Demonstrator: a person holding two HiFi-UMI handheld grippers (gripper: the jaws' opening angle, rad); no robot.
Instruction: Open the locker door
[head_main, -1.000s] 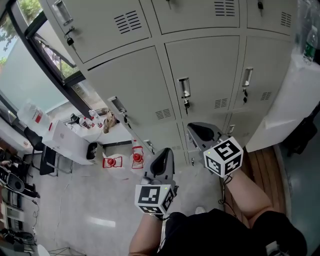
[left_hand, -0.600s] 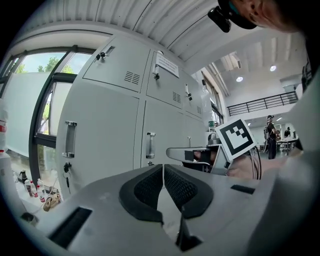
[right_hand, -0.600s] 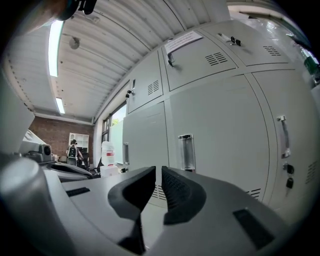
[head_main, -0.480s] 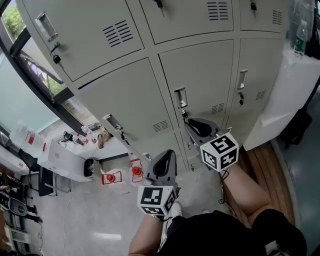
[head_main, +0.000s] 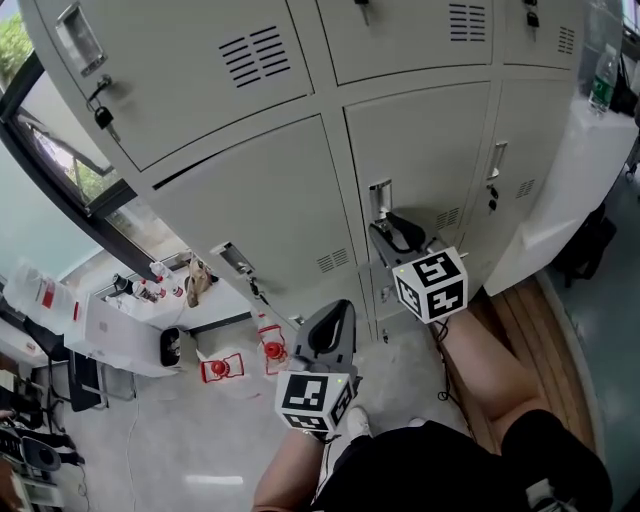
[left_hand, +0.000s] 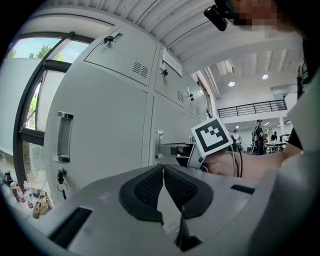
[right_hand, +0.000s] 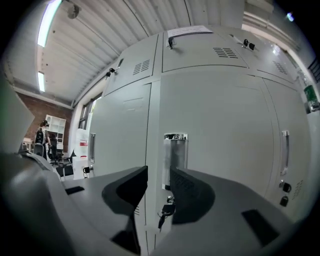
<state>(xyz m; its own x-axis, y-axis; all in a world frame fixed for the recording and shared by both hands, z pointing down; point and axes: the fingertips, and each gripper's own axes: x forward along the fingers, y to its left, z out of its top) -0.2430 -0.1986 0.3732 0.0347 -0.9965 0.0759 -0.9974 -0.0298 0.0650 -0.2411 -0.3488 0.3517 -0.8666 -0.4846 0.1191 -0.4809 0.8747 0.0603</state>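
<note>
The grey locker door (head_main: 425, 140) in the middle column has a chrome handle (head_main: 380, 198) at its left edge. My right gripper (head_main: 385, 229) points at the door just below that handle and does not touch it. Its jaws have just been opening and stand apart with nothing between them. In the right gripper view the handle (right_hand: 175, 157) and a key (right_hand: 165, 211) in the lock show through the gap of the right gripper (right_hand: 159, 186). My left gripper (head_main: 337, 306) hangs lower and further from the lockers. In its own view the left gripper (left_hand: 163, 174) is shut and empty.
More locker doors (head_main: 260, 200) surround the target, each with a handle and a key. A window (head_main: 60, 160) is at the left. White boxes (head_main: 115, 325) and red items (head_main: 222, 368) lie on the floor. A white cabinet (head_main: 570, 190) with a bottle (head_main: 603, 72) stands at the right.
My right gripper has moved up to the locker handle and its jaws have opened. The left gripper has stayed shut and shifted little in the picture.
</note>
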